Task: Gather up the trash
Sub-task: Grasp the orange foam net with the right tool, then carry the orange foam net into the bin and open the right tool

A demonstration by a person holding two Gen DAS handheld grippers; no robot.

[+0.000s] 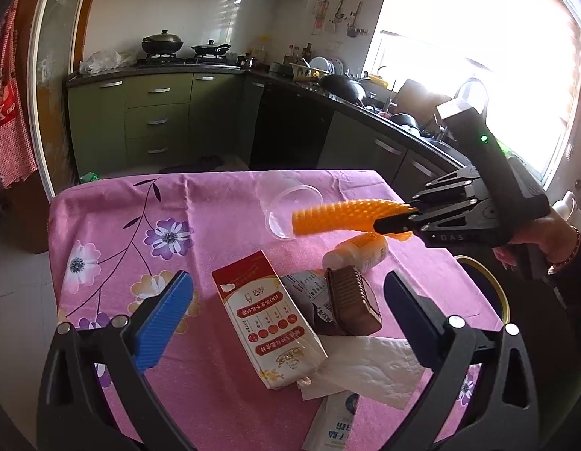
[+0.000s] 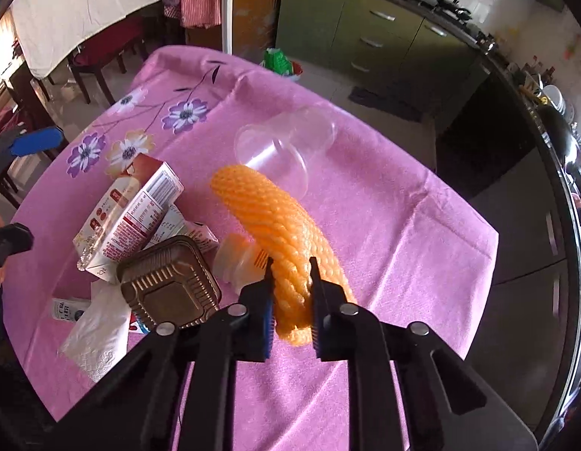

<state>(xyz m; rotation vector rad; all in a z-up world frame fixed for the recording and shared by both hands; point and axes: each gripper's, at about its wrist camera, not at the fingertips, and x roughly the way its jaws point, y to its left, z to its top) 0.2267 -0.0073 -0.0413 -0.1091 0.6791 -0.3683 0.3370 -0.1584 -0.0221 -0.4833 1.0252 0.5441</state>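
Observation:
My right gripper (image 2: pixel 291 263) is shut on one end of an orange foam net sleeve (image 2: pixel 267 218), which sticks out forward over the pink tablecloth (image 2: pixel 403 225). In the left wrist view the sleeve (image 1: pixel 339 216) hangs level from the right gripper (image 1: pixel 393 227) above a small white bottle (image 1: pixel 358 251). My left gripper (image 1: pixel 288 282) is open, its blue pads wide apart over a red-and-white carton (image 1: pixel 267 319) and a brown plastic tray (image 1: pixel 352 300). A clear plastic cup (image 1: pixel 286 203) lies on its side behind the sleeve.
A white tissue (image 1: pixel 373 368) and a white packet (image 1: pixel 335 424) lie near the table's front edge. A round yellow-rimmed container (image 1: pixel 495 289) stands just off the table's right side. Green kitchen cabinets (image 1: pixel 158 120) and a dark counter lie beyond.

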